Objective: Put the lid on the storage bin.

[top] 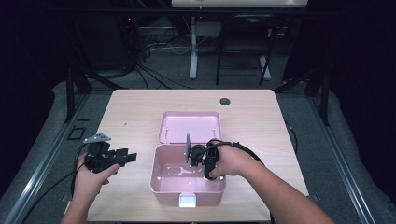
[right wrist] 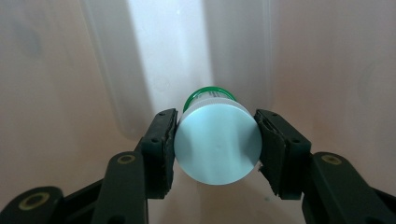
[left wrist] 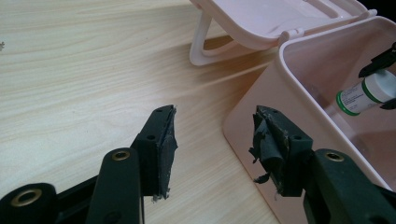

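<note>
Right gripper is clamped on a small white bottle, pads bearing on opposite sides of the cap end. The bottle sits down inside the pink box, in its right half, pointing nose-down toward the floor of the box. In the left gripper view it shows as a white bottle with a green band and printed label between the far jaws.

Handling, my read: light, rigid plastic, round and smooth, so it can roll or twist in the pads. The grip on the cap end looks square; a hold lower on the labelled body would give more pad contact. Likely not fragile.

Left gripper is open, nothing between its jaws, hovering over the table at 9 o'clock of the box, just off its left wall.

Around: the lid is hinged back flat at 12 o'clock of the box, its handle resting on the table. White latch is at 6 o'clock.

In the way: box walls close around the right hand; the right wall is the tight one. Something faint lies on the box floor at left; can't tell what.
</note>
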A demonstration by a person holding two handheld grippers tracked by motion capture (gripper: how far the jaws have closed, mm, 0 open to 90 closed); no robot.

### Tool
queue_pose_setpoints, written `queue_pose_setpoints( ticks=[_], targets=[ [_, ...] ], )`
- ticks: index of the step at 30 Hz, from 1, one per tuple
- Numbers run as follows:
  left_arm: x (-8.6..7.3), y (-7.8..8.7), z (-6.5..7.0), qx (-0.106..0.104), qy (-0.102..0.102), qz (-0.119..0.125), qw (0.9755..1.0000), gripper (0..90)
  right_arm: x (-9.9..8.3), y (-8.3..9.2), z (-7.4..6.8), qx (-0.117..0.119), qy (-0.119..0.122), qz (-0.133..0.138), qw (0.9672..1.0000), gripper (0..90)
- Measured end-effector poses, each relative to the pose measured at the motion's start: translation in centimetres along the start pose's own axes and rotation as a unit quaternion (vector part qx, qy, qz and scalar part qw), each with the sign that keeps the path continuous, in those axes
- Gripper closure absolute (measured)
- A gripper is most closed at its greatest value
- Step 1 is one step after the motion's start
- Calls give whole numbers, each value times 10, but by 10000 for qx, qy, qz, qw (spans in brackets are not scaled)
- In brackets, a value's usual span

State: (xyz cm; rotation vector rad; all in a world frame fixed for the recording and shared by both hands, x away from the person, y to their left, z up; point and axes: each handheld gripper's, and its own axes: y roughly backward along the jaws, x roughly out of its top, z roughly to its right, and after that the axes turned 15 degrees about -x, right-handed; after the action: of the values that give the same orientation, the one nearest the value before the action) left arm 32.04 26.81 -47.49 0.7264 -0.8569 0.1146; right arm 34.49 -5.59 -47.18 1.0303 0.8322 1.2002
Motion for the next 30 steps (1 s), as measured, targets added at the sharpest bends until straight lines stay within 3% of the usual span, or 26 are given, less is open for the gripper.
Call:
queue_pose_setpoints(
  ticks=[12,30],
  targets=[
    [0,-1,0,1,6,-23,10000,492,-1,-7,-1,8,-7,-28,10000,500],
    [-1,-2,-1,2,13,-24,10000,492,5,-16,-6,-88,283,-172,9994,500]
  ],
)
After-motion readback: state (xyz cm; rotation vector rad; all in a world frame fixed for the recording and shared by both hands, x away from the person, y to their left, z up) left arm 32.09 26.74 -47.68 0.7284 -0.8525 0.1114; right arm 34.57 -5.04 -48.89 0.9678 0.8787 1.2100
